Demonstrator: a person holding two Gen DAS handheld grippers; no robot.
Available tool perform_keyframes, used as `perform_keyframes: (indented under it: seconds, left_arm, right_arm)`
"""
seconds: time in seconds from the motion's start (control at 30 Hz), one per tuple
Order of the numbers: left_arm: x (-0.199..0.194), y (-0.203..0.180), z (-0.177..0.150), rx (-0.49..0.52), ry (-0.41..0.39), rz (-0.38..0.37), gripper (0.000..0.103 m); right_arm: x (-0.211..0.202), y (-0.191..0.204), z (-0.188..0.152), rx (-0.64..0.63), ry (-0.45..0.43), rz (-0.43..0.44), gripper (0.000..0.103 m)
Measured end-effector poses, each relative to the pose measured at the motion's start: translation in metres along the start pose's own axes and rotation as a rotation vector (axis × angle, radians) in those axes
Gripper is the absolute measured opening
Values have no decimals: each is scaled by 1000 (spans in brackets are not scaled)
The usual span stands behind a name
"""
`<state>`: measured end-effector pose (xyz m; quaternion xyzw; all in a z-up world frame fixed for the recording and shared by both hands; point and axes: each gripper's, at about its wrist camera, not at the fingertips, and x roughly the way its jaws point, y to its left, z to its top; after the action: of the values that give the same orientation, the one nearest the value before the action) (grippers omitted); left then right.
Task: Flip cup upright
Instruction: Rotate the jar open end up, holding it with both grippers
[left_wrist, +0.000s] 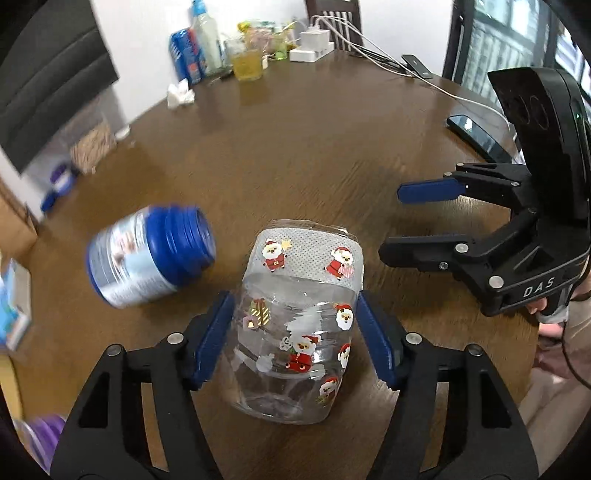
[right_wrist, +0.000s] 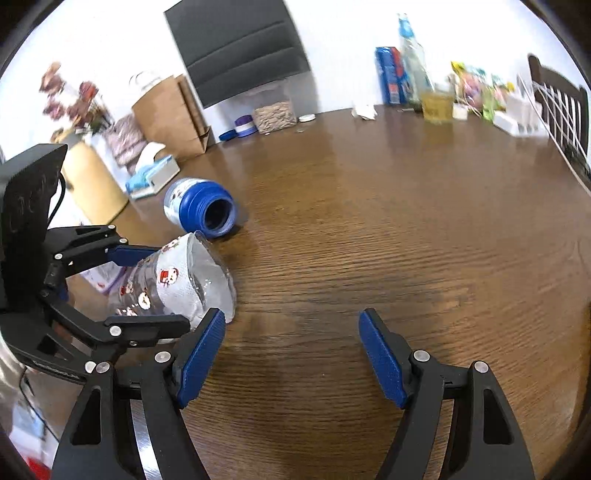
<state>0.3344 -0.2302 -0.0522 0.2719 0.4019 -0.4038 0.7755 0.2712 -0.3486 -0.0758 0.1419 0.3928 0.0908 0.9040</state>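
A clear plastic cup (left_wrist: 295, 325) with Santa stickers and a white band near its rim is held tilted just above the brown table (left_wrist: 295, 155). Its mouth points away from the left wrist camera. My left gripper (left_wrist: 295, 332) is shut on the cup's sides. In the right wrist view the cup (right_wrist: 177, 284) is at the left, mouth toward the table's middle, with the left gripper (right_wrist: 147, 291) around it. My right gripper (right_wrist: 291, 354) is open and empty over bare table; it also shows in the left wrist view (left_wrist: 391, 225) to the cup's right.
A blue-and-white bottle (left_wrist: 147, 254) lies on its side left of the cup, mouth open (right_wrist: 207, 210). At the far edge stand a glass of yellow drink (left_wrist: 247, 62), bottles, a power strip (left_wrist: 310, 44) with cables, and phones (left_wrist: 476, 133) at the right.
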Motion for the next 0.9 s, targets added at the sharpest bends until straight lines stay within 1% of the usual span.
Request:
perform_keyframes:
  seconds: [0.07,0.1,0.17,0.23,0.37,0.43,0.5,0.57,0.63,0.7,0.73,0.77,0.83,0.9]
  left_arm:
    - [-7,1,5,53,-25,32,63]
    - [-13,2,8,73,-50,43,63]
    - [-24,6,15,92,-106,54,63]
    - [-34,14,22,76,-149,57,63]
    - [-56,35,33,-10,-264,49,63]
    - [-67,47,38,-35,-324,66,63]
    - [-73,55,41,-42,-364,71,63]
    - [-78,59,43,-38,-385,76,63]
    - [-82,63,46,-18,-405,68,63]
    - [-85,63,50,12,-413,64,63]
    - [-85,65,53,28,-415,63,63]
    - [-84,67,55,41,-409,62,64]
    - [-80,75,56,46,-396,51,62]
    - [-76,84,54,34,-392,33,62]
  right_arm:
    - [-6,-8,6,67,-33,66,79]
    - [-9,-11,9,101,-45,102,79]
    - [-12,-17,19,180,-67,200,79]
    - [-14,-19,32,233,-88,302,79]
    - [-7,-1,64,258,-89,443,79]
    - [-5,9,79,274,-101,497,79]
    - [1,17,94,289,-100,535,79]
    - [11,21,109,330,-92,568,79]
    - [25,21,119,380,-75,638,79]
    - [37,19,126,426,-76,671,79]
    - [40,18,128,439,-86,681,79]
    - [42,16,130,451,-109,693,69]
    - [49,16,136,464,-118,681,68]
    - [54,21,139,448,-117,663,67]
